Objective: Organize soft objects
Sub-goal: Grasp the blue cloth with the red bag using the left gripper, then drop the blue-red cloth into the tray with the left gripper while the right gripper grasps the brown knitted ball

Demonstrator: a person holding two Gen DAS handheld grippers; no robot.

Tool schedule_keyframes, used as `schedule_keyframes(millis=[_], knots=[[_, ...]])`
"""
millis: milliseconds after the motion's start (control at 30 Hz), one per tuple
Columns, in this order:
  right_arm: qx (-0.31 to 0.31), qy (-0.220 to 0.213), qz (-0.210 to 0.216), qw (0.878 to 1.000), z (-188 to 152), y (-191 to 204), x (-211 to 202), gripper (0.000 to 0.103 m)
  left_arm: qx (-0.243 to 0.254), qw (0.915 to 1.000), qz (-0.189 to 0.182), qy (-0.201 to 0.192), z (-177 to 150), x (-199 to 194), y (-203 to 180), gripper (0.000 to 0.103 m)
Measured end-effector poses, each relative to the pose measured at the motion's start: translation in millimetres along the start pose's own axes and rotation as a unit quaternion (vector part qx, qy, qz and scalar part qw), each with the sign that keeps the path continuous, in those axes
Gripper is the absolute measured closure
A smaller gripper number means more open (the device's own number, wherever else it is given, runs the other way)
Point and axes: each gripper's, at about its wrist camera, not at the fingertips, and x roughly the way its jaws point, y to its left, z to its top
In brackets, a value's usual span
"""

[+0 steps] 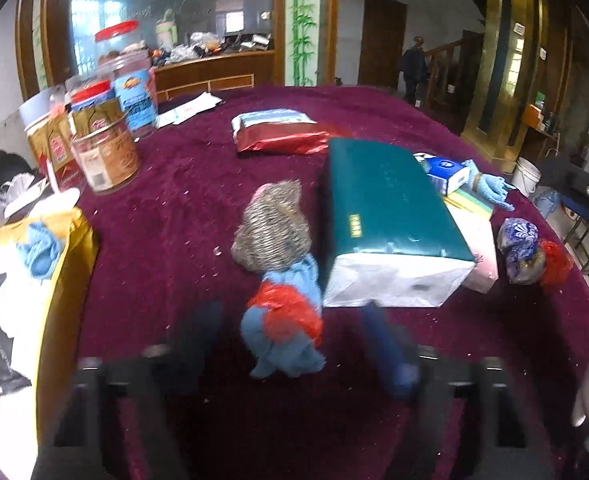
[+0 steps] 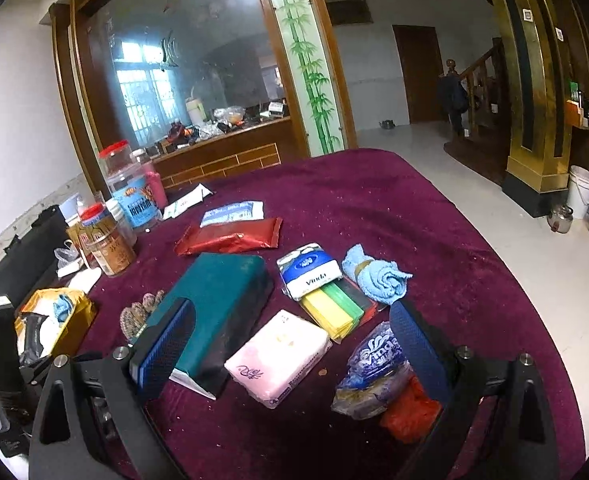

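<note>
A blue cloth bundle [image 1: 282,332] wrapped in red plastic lies on the maroon table [image 1: 166,208], touching a grey knitted glove [image 1: 270,228]. My left gripper [image 1: 290,314] is open, with blurred fingers on either side of the bundle and a gap at each side. A teal tissue pack [image 1: 378,208] lies just right of the bundle. My right gripper [image 2: 294,356] is open and wide over a pink tissue pack [image 2: 282,356]. Its right finger stands beside a blue patterned bag bundle [image 2: 374,368] with red plastic [image 2: 410,412]. Further back lies a rolled blue cloth [image 2: 374,276].
A gold box [image 1: 70,272] at the left table edge holds a blue cloth [image 1: 40,252]. Jars [image 1: 106,152] stand at the back left. A red packet [image 2: 230,236], a Vinda pack [image 2: 310,268] and yellow-green packs [image 2: 334,308] lie mid-table. The table edge curves away on the right.
</note>
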Motion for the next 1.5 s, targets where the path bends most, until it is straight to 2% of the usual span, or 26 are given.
schedule_keyframes(millis=[33,100,233,467,633,900,1133,1233,1300,1400,1500], knots=[[-0.001,0.002,-0.001,1.000,-0.2,0.1,1.1,0.006,0.006,1.0000,-0.001,0.007,-0.1,2.3,-1.9,0.068],[-0.002,0.006,-0.004,1.000,-0.8,-0.3,3.3,0.006,0.014,0.9999,-0.003,0.006,-1.0,0.5,-2.6,0.070],[-0.002,0.010,-0.014,1.000,-2.1,-2.2,6.0,0.006,-0.014,0.9993,-0.034,0.001,-3.0,-16.6,10.6,0.071],[0.004,0.019,-0.022,1.000,-3.3,-7.2,10.3,0.006,-0.049,0.9927,-0.097,-0.053,-13.7,-90.2,24.8,0.070],[0.002,0.023,-0.030,0.999,-4.6,-7.7,12.8,0.006,-0.068,0.9889,-0.109,-0.073,-21.0,-121.5,37.6,0.070],[0.002,0.037,-0.052,0.998,-9.3,-12.0,21.1,0.006,-0.115,0.9856,-0.065,-0.105,-35.9,-166.5,90.9,0.070],[0.003,0.028,-0.073,0.997,-9.4,-14.6,19.6,0.006,-0.162,0.9801,-0.041,-0.108,-66.1,-183.2,141.0,0.070],[0.012,0.020,-0.076,0.997,-4.9,-12.2,14.3,0.006,-0.171,0.9802,-0.004,-0.099,-80.0,-184.5,162.0,0.070],[-0.003,0.029,-0.050,0.998,0.8,3.4,12.7,0.006,-0.177,0.9805,0.033,-0.079,-89.6,-175.8,178.2,0.070],[-0.034,0.068,0.010,0.997,9.0,37.3,22.6,0.006,-0.199,0.9776,0.049,-0.047,-96.2,-156.6,198.4,0.070],[-0.068,0.101,0.044,0.992,17.2,76.5,39.7,0.006,-0.196,0.9780,0.064,-0.030,-94.0,-141.5,205.6,0.069]])
